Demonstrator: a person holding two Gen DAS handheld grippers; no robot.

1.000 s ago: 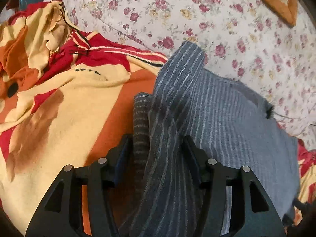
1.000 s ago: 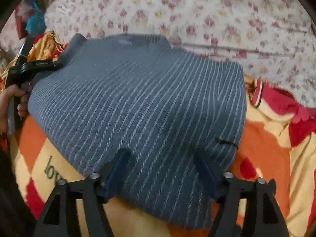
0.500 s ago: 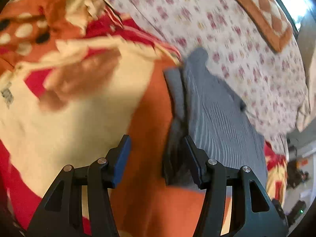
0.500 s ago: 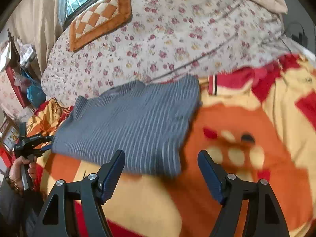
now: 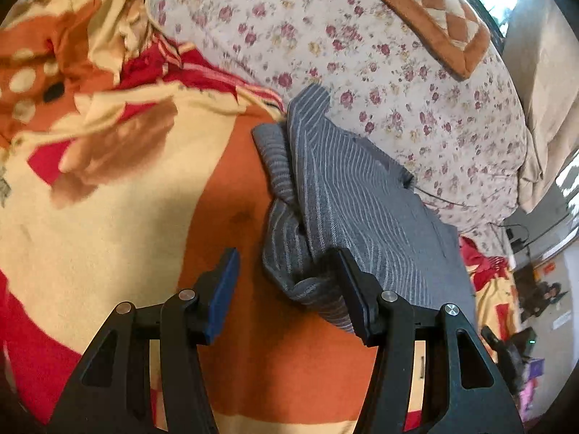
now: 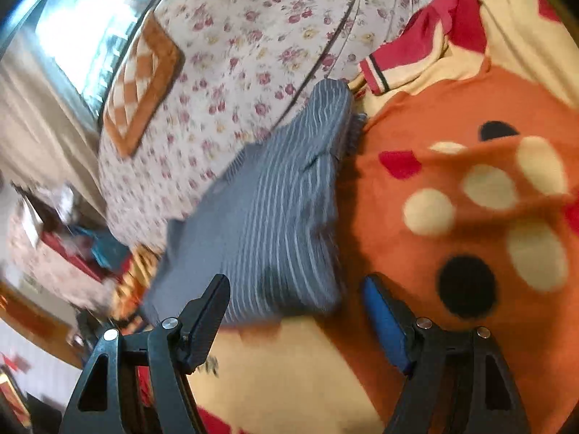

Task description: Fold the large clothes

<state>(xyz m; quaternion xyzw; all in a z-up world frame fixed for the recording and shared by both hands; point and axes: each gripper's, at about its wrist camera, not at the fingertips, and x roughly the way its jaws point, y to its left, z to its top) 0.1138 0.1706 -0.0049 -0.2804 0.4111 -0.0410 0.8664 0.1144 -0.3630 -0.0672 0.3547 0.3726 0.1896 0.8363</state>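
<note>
Lying folded on orange blanket (image 5: 152, 188) beside floral quilt (image 5: 380, 72): striped sweater (image 5: 354, 195). Left gripper (image 5: 286, 289) gaping, gripping nothing, one finger brushing sweater hem; right gripper (image 6: 295, 311) closing on nothing, sweater corner between jaws. Risking snagging the loose bunched edge, undoing the fold.

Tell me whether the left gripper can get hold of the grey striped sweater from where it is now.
Probably yes. The left gripper is open, and the folded edge of the sweater lies against its right-hand finger. Only the orange blanket shows between the fingers, so a small sideways shift should do.
</note>
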